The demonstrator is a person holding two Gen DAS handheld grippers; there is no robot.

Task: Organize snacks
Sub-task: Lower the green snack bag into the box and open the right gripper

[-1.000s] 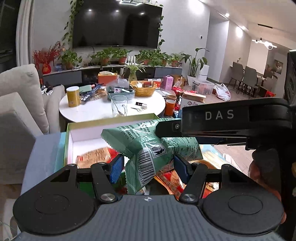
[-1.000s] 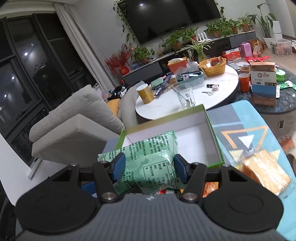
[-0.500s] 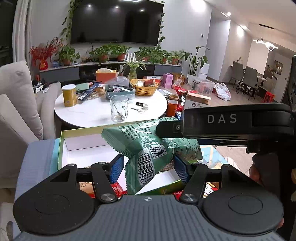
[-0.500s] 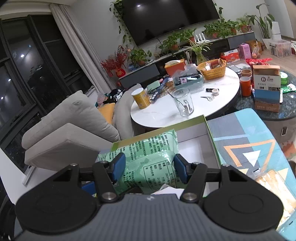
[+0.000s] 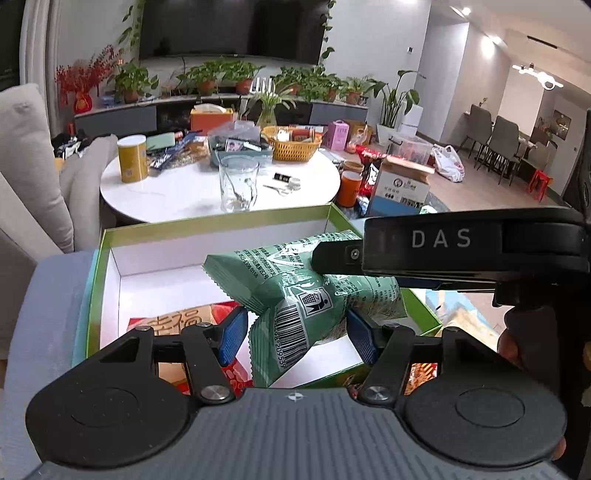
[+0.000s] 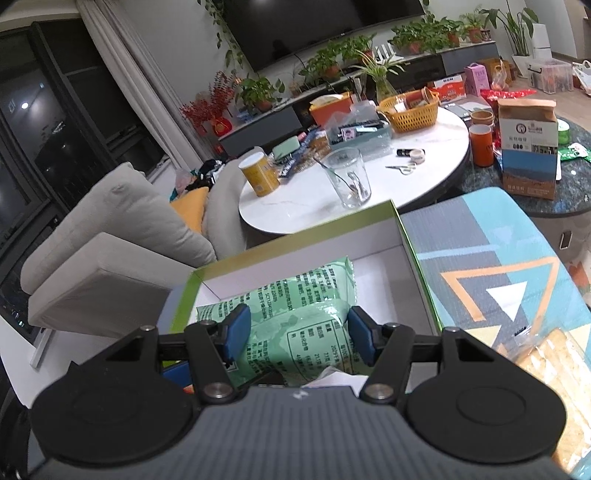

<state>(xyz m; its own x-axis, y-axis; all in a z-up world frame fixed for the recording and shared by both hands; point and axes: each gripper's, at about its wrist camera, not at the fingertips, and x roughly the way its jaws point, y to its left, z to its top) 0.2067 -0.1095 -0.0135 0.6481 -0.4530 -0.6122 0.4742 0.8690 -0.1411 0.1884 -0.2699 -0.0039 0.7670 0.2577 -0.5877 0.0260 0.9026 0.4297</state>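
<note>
Both claws, the left claw and the right claw, are clamped on one green snack bag, carried between them above the open green box. Placing appears underway; next comes lowering it inside, beside the red packet, then letting go.

Living room, evening. Dark wall-mounted TV above a low console lined with potted plants. Round white table, cluttered. Beige sofa by dark windows. Dining chairs far right under ceiling lights.
</note>
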